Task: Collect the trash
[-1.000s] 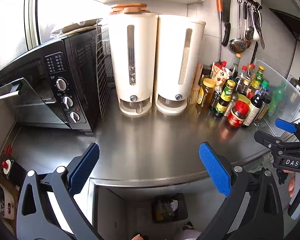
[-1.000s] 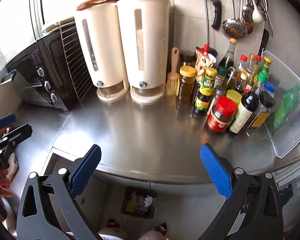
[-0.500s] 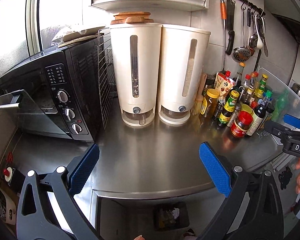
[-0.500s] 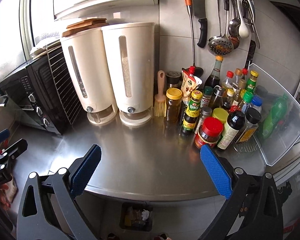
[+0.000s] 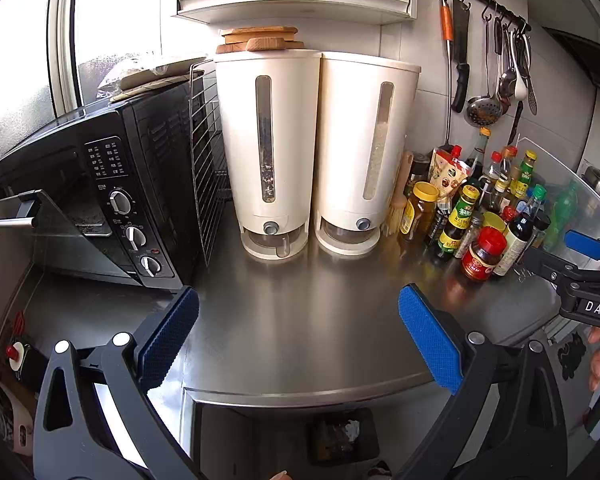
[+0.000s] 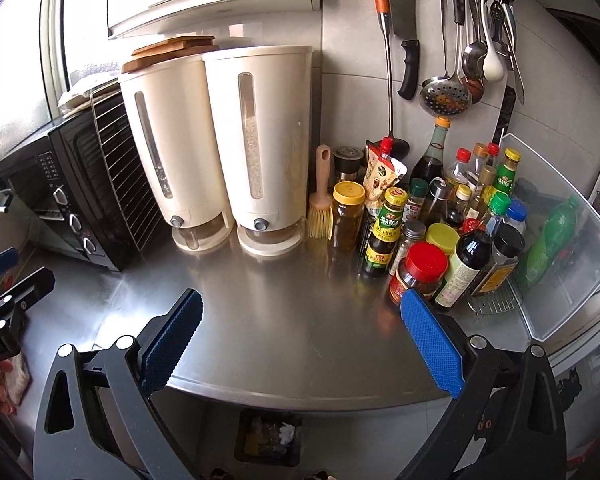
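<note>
A black trash bin (image 6: pixel 269 438) holding crumpled scraps stands on the floor below the counter's front edge; the left wrist view shows the trash bin (image 5: pixel 342 436) too. My left gripper (image 5: pixel 298 340) is open above the steel counter (image 5: pixel 300 300), nothing between its blue pads. My right gripper (image 6: pixel 300 342) is open as well, over the steel counter (image 6: pixel 280 320) near the sauce bottles. The right gripper also shows at the right edge of the left wrist view, the left one at the left edge of the right wrist view. No loose trash shows on the counter.
A black toaster oven (image 5: pixel 100 196) with its door down sits at the left. Two white grain dispensers (image 5: pixel 320 152) stand at the back. Several sauce bottles and jars (image 6: pixel 432 232) crowd the right, beside a clear plastic bin (image 6: pixel 560 240). Utensils and a cleaver (image 6: pixel 406 32) hang on the wall.
Both grippers have risen and tilted up, so more wall and cabinet shows and the trash bin sits lower in both views. Both stayed open.
</note>
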### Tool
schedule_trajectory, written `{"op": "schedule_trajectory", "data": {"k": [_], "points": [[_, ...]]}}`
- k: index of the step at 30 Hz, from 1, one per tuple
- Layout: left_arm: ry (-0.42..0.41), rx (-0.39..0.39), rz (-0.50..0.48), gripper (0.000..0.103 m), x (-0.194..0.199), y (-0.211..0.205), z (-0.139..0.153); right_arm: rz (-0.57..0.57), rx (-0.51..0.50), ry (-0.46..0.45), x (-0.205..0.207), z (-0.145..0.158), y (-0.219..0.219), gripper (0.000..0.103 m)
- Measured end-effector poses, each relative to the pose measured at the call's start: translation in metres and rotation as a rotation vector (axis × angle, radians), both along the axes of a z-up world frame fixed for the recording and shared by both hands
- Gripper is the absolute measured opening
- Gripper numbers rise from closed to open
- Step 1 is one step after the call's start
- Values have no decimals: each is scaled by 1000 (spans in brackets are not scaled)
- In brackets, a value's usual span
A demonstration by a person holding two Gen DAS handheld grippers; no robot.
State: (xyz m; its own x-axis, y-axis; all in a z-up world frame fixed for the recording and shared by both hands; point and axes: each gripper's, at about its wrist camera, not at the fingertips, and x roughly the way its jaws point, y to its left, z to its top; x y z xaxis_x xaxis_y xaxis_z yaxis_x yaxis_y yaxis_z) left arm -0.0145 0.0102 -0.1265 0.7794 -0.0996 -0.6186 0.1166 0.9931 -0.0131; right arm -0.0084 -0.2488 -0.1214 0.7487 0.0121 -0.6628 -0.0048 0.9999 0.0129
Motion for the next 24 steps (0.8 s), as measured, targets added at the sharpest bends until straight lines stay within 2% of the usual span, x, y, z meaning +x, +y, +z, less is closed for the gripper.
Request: {"op": "schedule_trajectory", "data": {"k": [24], "points": [[0,-3,7,95,1,3,0,10,5,1,1,3,3,100]]}}
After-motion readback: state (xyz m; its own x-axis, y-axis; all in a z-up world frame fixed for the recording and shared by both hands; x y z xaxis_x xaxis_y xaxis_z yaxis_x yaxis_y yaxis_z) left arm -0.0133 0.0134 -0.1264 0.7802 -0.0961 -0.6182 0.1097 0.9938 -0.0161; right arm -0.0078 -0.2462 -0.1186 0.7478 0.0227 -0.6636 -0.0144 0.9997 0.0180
